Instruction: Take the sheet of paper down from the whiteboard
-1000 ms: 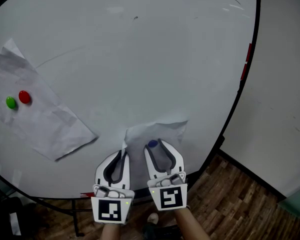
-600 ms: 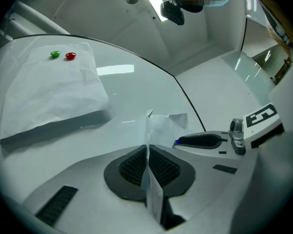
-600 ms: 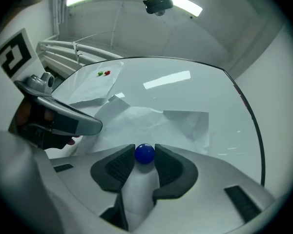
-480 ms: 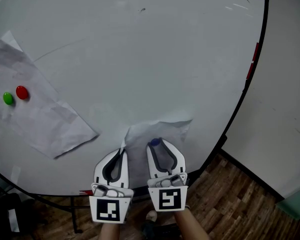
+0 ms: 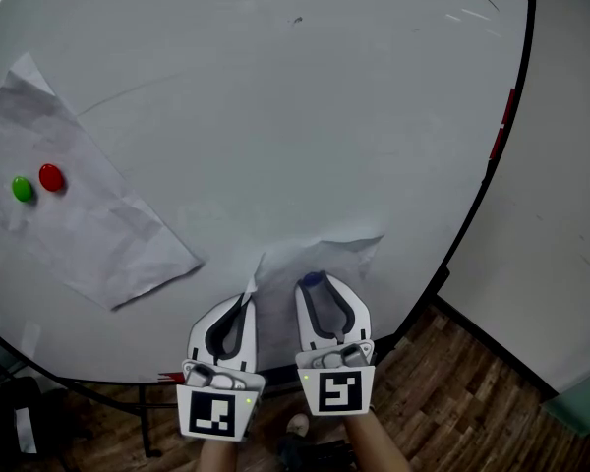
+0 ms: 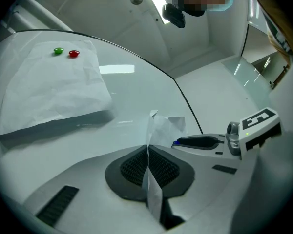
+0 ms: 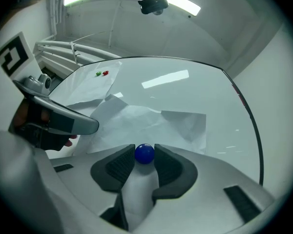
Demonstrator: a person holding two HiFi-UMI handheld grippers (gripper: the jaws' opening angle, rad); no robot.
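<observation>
A small crumpled sheet of paper (image 5: 320, 256) (image 7: 151, 123) lies against the lower part of the whiteboard (image 5: 275, 116). My left gripper (image 5: 244, 301) (image 6: 147, 149) is shut on the sheet's left edge, which runs up between its pads. My right gripper (image 5: 314, 283) (image 7: 145, 153) is shut on a blue magnet (image 5: 313, 280) (image 7: 145, 153) over the sheet's lower part. A larger sheet (image 5: 69, 205) (image 6: 53, 91) hangs at the board's left under a red magnet (image 5: 50, 177) and a green magnet (image 5: 22, 188).
The whiteboard's dark frame (image 5: 492, 165) curves down the right side, with a pale wall (image 5: 560, 214) beyond it. Wooden floor (image 5: 452, 401) shows below. The board's stand (image 5: 128, 416) is visible at the lower left.
The view has shifted slightly; both grippers sit a little lower and to the right in the head view. Their holds on the paper edge and the blue magnet are unchanged.
</observation>
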